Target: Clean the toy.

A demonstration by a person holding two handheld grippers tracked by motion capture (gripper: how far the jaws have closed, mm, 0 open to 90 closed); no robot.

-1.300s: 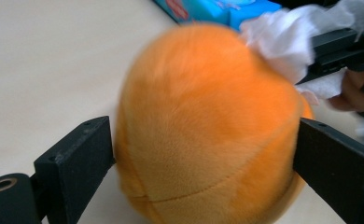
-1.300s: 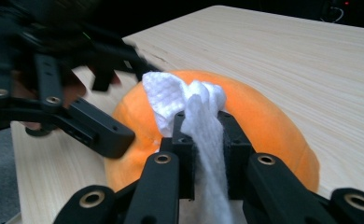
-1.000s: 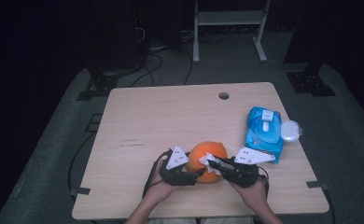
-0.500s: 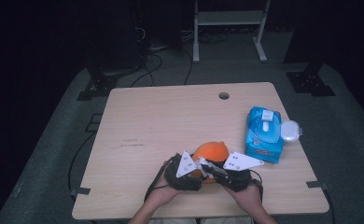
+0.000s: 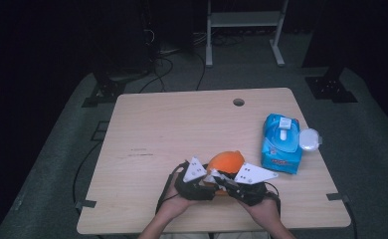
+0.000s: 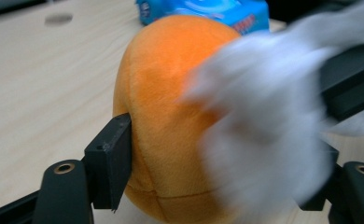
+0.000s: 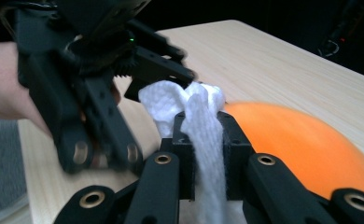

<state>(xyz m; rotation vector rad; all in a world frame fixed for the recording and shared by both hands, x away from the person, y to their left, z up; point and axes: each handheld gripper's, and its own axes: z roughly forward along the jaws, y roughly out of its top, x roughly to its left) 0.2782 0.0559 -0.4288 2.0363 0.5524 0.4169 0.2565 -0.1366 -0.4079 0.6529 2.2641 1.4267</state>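
On the left, the left hand-held gripper (image 5: 205, 183) sits at the near edge of the table (image 5: 162, 129) with its jaws on either side of the orange plush toy (image 5: 225, 162), about half open. In the left gripper view the one pad that shows clear lies against the toy's flank; the other side is hidden behind blurred white tissue, so a true clamp cannot be confirmed. Those jaws have just been closing a little around the toy after a brief widening, which reads as a re-seating of the brace rather than a release.

The toy itself stands near the table's front edge, between the two grippers, in much the same spot as a second ago.

To the right, the right hand-held gripper (image 5: 221, 182) is pinched tight on a white wipe (image 7: 196, 116). Compared with a second ago, it has drawn in closer to the left gripper and the toy's near side, and the wipe now smears across the orange surface. The wiping appears underway. Farther right lies the blue wipes pack (image 5: 280, 143), lid open.
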